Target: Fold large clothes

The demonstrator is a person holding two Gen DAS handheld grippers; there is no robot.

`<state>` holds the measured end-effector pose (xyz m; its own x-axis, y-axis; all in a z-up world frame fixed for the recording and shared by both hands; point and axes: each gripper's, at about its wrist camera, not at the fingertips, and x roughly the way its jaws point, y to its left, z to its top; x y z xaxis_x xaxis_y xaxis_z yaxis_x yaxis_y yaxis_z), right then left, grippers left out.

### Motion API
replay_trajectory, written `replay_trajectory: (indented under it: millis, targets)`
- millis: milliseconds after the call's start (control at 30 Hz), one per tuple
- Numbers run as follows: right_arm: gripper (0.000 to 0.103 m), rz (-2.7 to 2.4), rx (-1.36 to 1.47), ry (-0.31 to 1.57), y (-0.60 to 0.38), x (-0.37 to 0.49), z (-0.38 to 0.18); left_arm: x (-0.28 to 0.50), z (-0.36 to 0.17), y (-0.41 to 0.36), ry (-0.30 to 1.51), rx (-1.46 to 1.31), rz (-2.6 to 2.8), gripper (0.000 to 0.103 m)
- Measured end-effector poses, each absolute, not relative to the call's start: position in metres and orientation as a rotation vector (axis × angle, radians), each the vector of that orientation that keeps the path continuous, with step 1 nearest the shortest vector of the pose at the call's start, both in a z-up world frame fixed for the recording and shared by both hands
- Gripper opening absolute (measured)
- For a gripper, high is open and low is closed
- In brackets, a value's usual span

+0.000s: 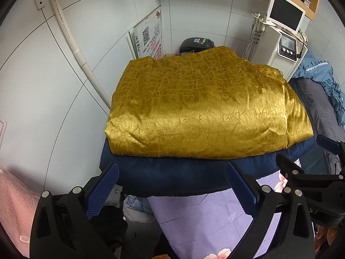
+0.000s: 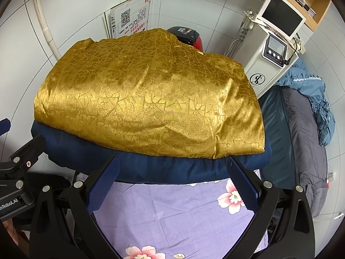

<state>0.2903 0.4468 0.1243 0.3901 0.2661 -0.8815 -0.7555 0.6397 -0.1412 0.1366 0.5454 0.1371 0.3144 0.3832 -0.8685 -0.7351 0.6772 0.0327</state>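
Note:
A large gold crackle-patterned garment (image 1: 204, 108) (image 2: 151, 95) lies folded into a thick rectangle on top of a folded navy blue cloth (image 1: 176, 174) (image 2: 168, 168). Both rest at the far end of a purple flowered sheet (image 1: 204, 220) (image 2: 176, 211). My left gripper (image 1: 172, 185) hovers open just short of the navy cloth's near edge, nothing between its fingers. My right gripper (image 2: 172, 183) is also open and empty, in front of the same edge and further right. The right gripper's body (image 1: 312, 181) shows in the left wrist view.
A white machine with a screen (image 1: 282, 30) (image 2: 273, 43) stands behind the pile on the right. A poster with a QR code (image 1: 151, 34) (image 2: 129, 21) leans on the tiled wall. Grey and blue bedding (image 2: 301, 129) lies to the right, a pink towel (image 1: 13, 202) at left.

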Motion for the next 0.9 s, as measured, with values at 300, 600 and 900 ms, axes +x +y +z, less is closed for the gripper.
replay_trajectory:
  millis: [300, 600, 900]
  targets:
    - [0.098, 0.698, -0.594, 0.954, 0.447, 0.289, 0.125, 0.136, 0.138, 0.545, 0.994, -0.411, 0.757, 0.097]
    - [0.098, 0.697, -0.593, 0.956, 0.448, 0.288, 0.125, 0.136, 0.137, 0.544, 0.982, -0.391, 0.767, 0.097]
    - [0.098, 0.689, -0.589, 0.953, 0.446, 0.288, 0.124, 0.135, 0.142, 0.536, 0.921, -0.338, 0.772, 0.097]
